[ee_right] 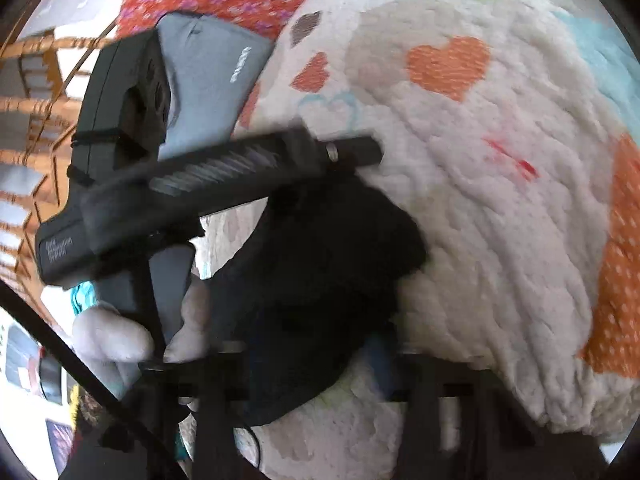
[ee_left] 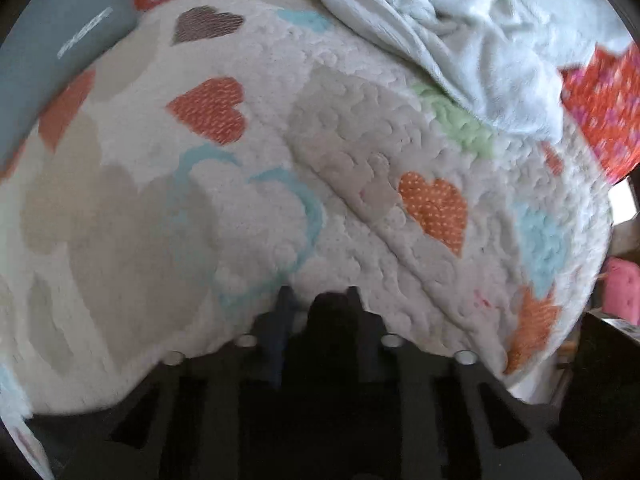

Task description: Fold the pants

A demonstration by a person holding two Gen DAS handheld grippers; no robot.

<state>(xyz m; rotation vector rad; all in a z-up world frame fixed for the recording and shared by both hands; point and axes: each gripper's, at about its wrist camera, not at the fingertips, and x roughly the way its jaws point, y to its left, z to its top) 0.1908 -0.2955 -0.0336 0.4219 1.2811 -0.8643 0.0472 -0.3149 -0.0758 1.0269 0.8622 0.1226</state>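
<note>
The black pants (ee_right: 320,264) hang bunched between both grippers above a white heart-patterned blanket (ee_right: 480,208). In the right wrist view my right gripper (ee_right: 316,364) is shut on the black pants near the bottom of the frame. The left gripper (ee_right: 352,152) crosses the frame from the left, held by a gloved hand (ee_right: 116,336), its tips at the upper edge of the pants. In the left wrist view my left gripper (ee_left: 318,300) has its fingers close together on a dark bit of the pants (ee_left: 328,308), with the blanket (ee_left: 280,160) beyond.
A grey pillow (ee_left: 60,52) lies at the far left of the bed. A pale blue fleece throw (ee_left: 460,32) and an orange floral cloth (ee_left: 600,108) lie at the far side. A wooden chair (ee_right: 36,112) stands beside the bed.
</note>
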